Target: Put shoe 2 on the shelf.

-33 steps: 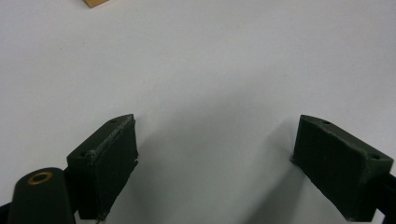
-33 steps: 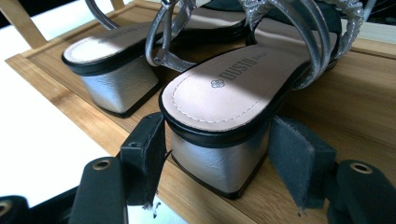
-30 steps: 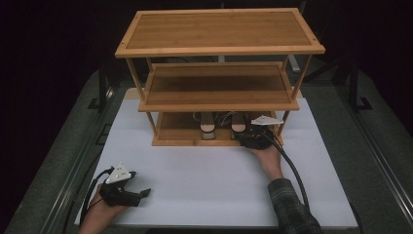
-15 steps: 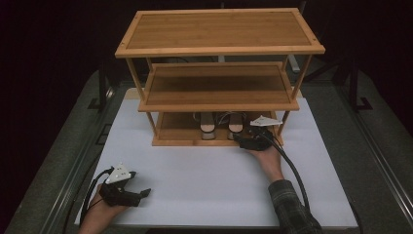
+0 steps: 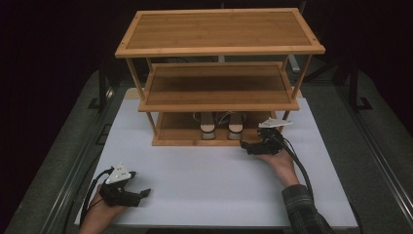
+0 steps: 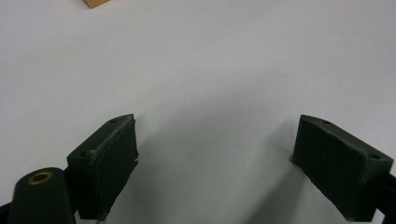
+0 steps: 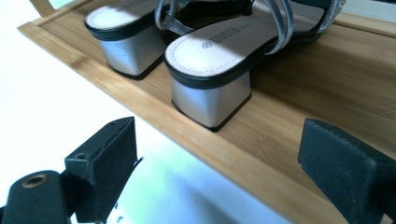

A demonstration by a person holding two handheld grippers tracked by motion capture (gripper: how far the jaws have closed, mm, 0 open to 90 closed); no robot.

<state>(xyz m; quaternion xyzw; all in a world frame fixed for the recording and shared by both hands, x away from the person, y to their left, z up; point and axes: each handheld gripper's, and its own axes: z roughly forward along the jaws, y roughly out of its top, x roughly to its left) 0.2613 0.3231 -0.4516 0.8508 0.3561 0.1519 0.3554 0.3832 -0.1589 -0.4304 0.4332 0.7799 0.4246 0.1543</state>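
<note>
Gaping wide, right tool [image 7: 217, 163] holds nothing beside sandal [image 7: 219, 60].

White table top [image 5: 204, 190], dark grey floor [image 5: 53, 161] around it, black stand legs [image 5: 104, 87] behind

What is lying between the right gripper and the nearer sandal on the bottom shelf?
Nothing but the shelf's raised wooden front edge. In the right gripper view, the right gripper, jaws just opened, faces the nearer sandal across it.

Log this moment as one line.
right gripper: just opened, empty, by sandals | sandals: bottom shelf | left gripper: open, on table
</note>
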